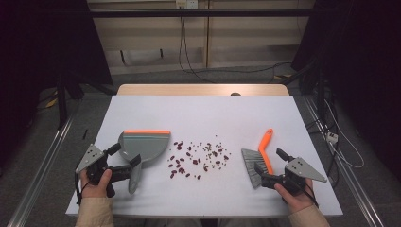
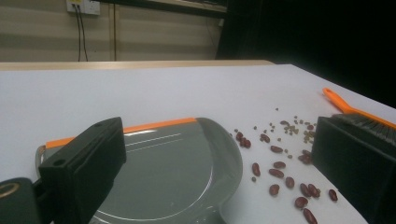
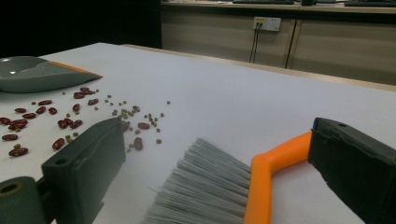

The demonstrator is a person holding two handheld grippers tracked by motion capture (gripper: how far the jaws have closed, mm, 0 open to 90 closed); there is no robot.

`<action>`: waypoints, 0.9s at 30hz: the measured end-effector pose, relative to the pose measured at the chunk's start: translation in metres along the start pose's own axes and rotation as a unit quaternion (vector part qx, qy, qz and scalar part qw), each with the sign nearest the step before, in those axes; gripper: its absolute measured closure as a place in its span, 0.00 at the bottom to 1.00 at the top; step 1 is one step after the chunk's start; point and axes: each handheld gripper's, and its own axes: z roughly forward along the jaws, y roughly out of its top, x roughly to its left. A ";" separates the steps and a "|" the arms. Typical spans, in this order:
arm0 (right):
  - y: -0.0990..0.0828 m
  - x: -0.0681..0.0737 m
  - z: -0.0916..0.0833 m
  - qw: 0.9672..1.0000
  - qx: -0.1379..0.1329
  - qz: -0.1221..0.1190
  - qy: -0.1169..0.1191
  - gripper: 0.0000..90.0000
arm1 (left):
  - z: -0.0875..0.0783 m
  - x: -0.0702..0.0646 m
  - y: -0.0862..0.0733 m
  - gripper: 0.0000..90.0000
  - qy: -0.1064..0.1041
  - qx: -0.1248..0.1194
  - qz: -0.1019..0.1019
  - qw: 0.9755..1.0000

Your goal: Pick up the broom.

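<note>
The worktop (image 1: 203, 113) is a flat, matte white board with a pale wooden edge at its far side. At its middle lies a scatter of beans (image 1: 196, 160): glossy, oval dark-red kidney beans mixed with smaller, round, dull greenish ones.

Left of the beans lies the dustpan (image 1: 144, 146), smooth grey moulded plastic with a shallow curved tray and an orange rubbery strip along its far straight lip; its tapered handle runs toward the person. The left gripper (image 1: 124, 168) sits at that handle. Its black, blocky fingers (image 2: 84, 163) stand spread, one on each side of the pan; no pressing contact is visible.

Right of the beans lies the hand brush (image 1: 259, 158), with a slim curved orange plastic handle and a fan of fine grey bristles that faces the beans. The right gripper (image 1: 261, 176) sits at the brush's near end. Its fingers (image 3: 86, 163) stand released, straddling the bristles and handle without clamping them.
</note>
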 end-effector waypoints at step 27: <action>0.024 -0.023 0.034 0.997 0.059 0.010 -0.051 0.04 | 0.005 -0.003 0.002 0.04 -0.016 -0.004 0.002 1.000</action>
